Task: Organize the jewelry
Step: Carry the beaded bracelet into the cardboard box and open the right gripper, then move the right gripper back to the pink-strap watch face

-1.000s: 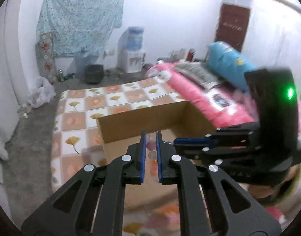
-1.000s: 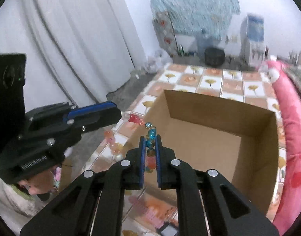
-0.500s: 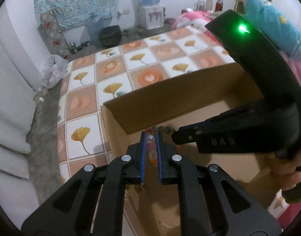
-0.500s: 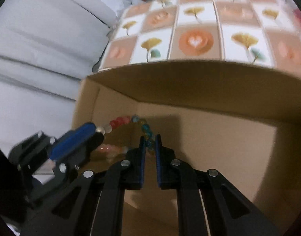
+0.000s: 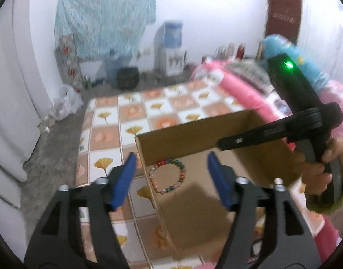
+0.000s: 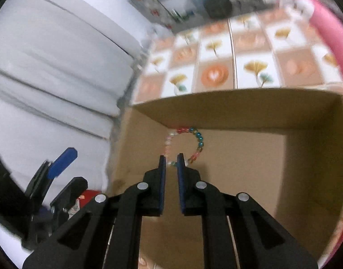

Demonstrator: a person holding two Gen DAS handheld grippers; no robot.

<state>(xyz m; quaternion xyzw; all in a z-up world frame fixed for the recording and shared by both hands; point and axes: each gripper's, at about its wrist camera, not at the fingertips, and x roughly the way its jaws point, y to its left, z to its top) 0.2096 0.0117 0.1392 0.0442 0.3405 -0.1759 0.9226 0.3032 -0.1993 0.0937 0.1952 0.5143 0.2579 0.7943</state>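
My left gripper (image 5: pixel 171 168) is opening, empty, above the bead bracelet (image 5: pixel 168 176) in the cardboard box (image 5: pixel 194 139); my right gripper (image 6: pixel 171 162) is opening slightly, the bracelet just beyond its tips, the box wall behind.

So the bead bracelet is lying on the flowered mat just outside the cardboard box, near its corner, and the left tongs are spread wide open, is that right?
Not quite. The bead bracelet lies inside the cardboard box, on its floor near the corner, not on the flowered mat. The left wrist view shows it within the box walls. The left tongs are indeed spread wide and opening, gripping nothing.
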